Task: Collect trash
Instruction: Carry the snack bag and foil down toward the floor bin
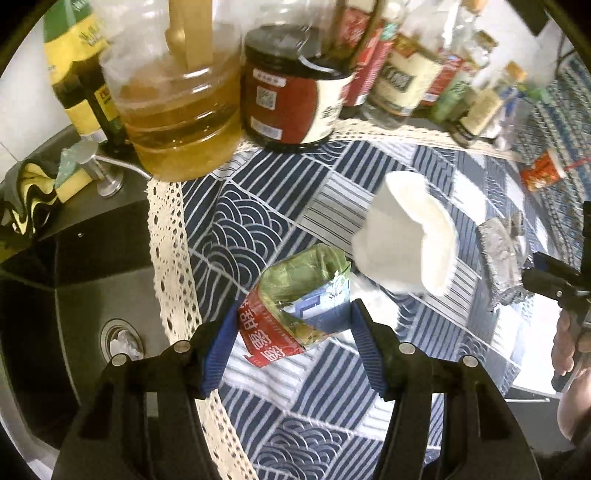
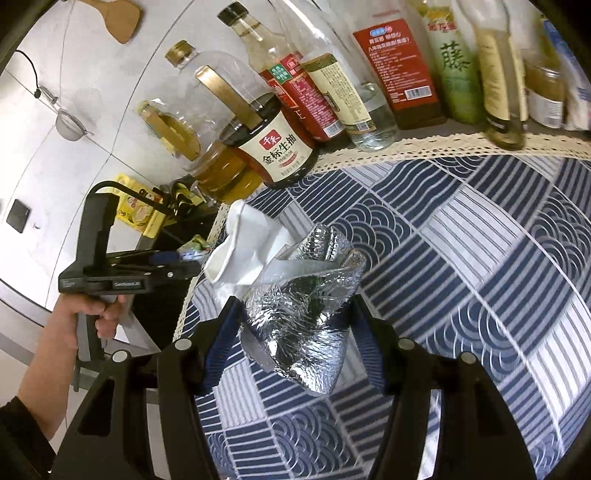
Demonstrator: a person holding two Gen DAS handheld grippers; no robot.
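Black fingers with ribbed blue pads fill the bottom of both views. Seen from the left wrist, the left gripper (image 1: 293,332) is clenched on a crumpled green and red snack wrapper (image 1: 295,301), glossy, with printed characters, held above the blue and white patterned cloth (image 1: 258,206) that covers the bench. Only this view shows the dark sink (image 1: 55,295) at the left with its metal drain (image 1: 122,341), and a small red packet (image 1: 543,173) lying far right on the cloth. Seen from the right wrist, the right gripper (image 2: 293,325) grasps a wrinkled silver foil bag (image 2: 306,306), shiny and creased. A crushed white paper cup (image 2: 236,251) lies on the cloth just behind the bag. Only this view shows the hand (image 2: 92,314) gripping the left tool, and a wooden spatula (image 2: 118,16) on the wall. Bottles (image 2: 391,66) line the cloth's lace edge.
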